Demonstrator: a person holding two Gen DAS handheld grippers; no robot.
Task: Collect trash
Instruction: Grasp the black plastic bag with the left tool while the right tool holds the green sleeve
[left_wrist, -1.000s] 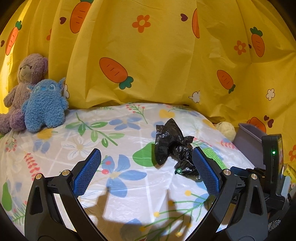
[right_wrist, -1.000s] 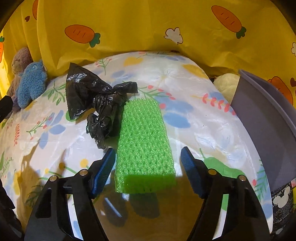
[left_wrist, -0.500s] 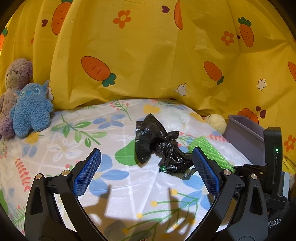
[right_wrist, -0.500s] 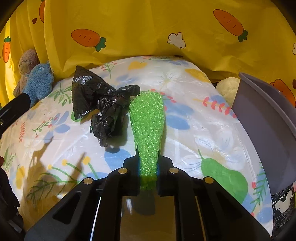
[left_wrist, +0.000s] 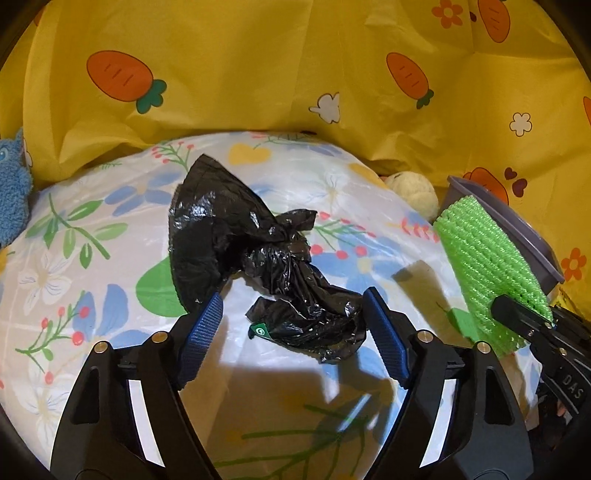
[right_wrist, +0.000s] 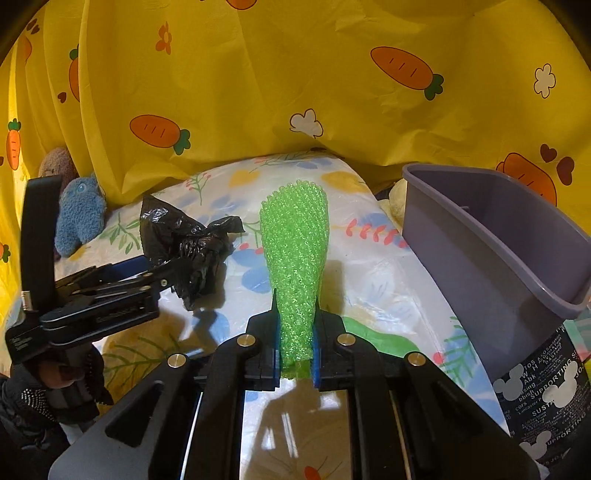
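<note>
A crumpled black plastic bag (left_wrist: 258, 258) lies on the floral bedsheet (left_wrist: 92, 258). My left gripper (left_wrist: 291, 317) is open, its blue pads on either side of the bag's near end. My right gripper (right_wrist: 295, 332) is shut on a green foam net sleeve (right_wrist: 295, 251) and holds it lifted above the sheet; the sleeve also shows in the left wrist view (left_wrist: 484, 266). The bag shows in the right wrist view (right_wrist: 184, 243), with the left gripper (right_wrist: 147, 273) at it. A grey-purple bin (right_wrist: 498, 243) stands at the right.
A blue plush toy (right_wrist: 79, 221) and a brown one (right_wrist: 57, 164) sit at the far left by the yellow carrot curtain (right_wrist: 295, 74). A cream plush ball (left_wrist: 413, 188) lies behind the bin (left_wrist: 517, 229). A black printed bag (right_wrist: 543, 398) hangs under the bin.
My right gripper closed on the green foam sleeve and lifted it off the sheet. My left gripper moved forward until its open pads flank the black bag.
</note>
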